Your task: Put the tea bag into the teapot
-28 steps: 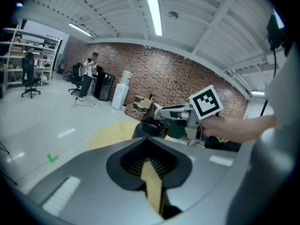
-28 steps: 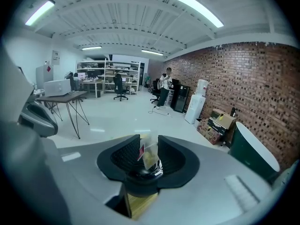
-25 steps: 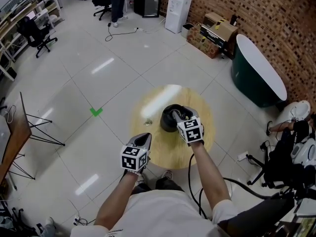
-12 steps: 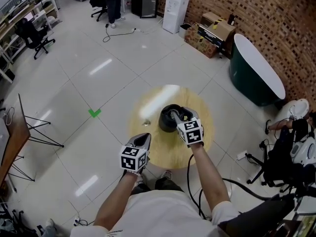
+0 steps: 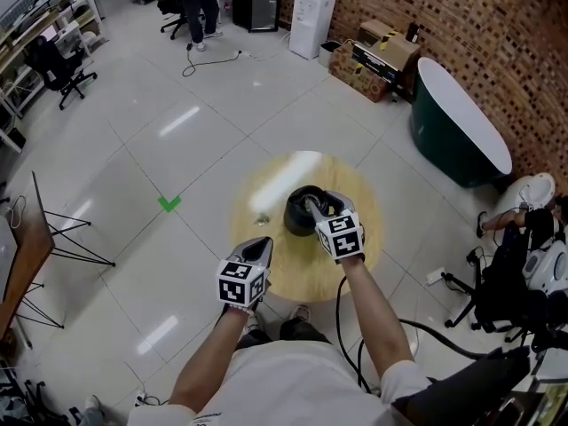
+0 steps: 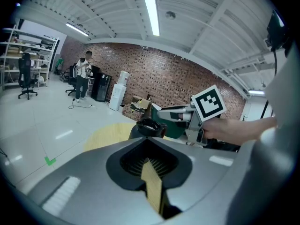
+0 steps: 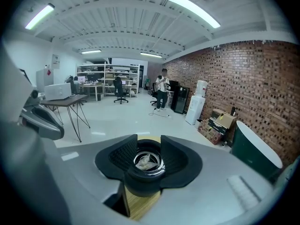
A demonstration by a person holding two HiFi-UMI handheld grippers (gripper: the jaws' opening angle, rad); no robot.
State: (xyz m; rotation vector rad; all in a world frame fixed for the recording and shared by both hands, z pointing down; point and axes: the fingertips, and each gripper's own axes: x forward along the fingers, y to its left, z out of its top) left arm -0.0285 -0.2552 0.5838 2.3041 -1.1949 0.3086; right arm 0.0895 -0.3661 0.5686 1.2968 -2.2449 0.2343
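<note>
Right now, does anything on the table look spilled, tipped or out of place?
Nothing stands out. The black teapot stands upright on the round wooden table, its top open, with the tea bag crumpled inside the opening. No spill shows. The right gripper hangs above the opening, its jaws closing with nothing held between them.

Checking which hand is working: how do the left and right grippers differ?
The left gripper hangs at the near edge of the table, jaws together and empty. The right gripper is over the teapot, jaws apart but closing, framing its mouth with the tea bag inside. Both are hand-held, pointing forward.
</note>
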